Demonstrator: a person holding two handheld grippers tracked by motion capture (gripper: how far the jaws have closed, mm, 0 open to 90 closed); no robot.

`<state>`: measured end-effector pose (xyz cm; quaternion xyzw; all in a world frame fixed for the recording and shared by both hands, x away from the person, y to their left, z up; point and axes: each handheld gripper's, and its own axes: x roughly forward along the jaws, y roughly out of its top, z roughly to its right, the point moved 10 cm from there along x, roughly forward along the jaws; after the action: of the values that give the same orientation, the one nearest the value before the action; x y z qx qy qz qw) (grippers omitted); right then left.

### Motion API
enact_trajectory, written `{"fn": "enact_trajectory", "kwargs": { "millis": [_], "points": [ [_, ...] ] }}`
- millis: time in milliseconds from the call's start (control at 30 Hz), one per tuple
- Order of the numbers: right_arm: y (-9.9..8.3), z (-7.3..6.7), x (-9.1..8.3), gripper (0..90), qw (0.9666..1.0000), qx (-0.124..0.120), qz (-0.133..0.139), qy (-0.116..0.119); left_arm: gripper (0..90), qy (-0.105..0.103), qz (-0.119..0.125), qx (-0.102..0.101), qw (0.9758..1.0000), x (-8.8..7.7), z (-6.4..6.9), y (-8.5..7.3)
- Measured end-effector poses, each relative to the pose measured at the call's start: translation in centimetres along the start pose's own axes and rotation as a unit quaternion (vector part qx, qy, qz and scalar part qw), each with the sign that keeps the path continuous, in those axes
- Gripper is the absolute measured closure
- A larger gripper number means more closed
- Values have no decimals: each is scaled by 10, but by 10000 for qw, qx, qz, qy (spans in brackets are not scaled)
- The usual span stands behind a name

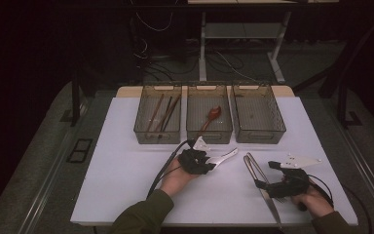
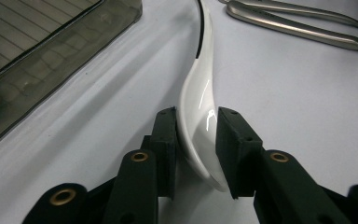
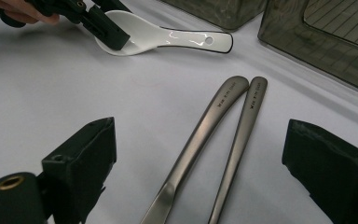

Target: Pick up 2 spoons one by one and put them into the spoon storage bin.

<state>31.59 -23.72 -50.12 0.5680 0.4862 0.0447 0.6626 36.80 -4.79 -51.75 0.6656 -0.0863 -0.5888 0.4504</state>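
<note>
The left gripper (image 2: 196,140) clamps the bowl of the white spoon (image 2: 198,107) on the table (image 1: 126,165); the glossy curve could slip out when lifted. The right gripper (image 3: 205,182) stands wide apart over two metal utensils (image 3: 214,140), holding nothing.

The white spoon's (image 2: 200,116) bowl is partly hidden between the left hand-held gripper's (image 2: 196,140) pads; ahead of the right hand-held gripper (image 3: 200,163), the metal utensils' (image 3: 205,154) working ends are cut off.
</note>
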Motion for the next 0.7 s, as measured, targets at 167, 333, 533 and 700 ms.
{"fn": "enact_trajectory", "kwargs": {
  "millis": [167, 333, 533, 700],
  "points": [
    [0, 0, 0, 98, 10000, 7, 4, -1, 733, 66, 30, 42, 10000, -1, 0, 1],
    [0, 0, 0, 98, 10000, 1, 0, 0, 769, 95, 6, 181, 9998, -2, 1, 2],
    [0, 0, 0, 98, 10000, 6, 4, 2, 806, 92, 63, 328, 9994, -3, 5, 5],
    [0, 0, 0, 98, 10000, 2, 14, 4, 813, 142, 53, 461, 9988, -4, 6, 5]
  ]
}}
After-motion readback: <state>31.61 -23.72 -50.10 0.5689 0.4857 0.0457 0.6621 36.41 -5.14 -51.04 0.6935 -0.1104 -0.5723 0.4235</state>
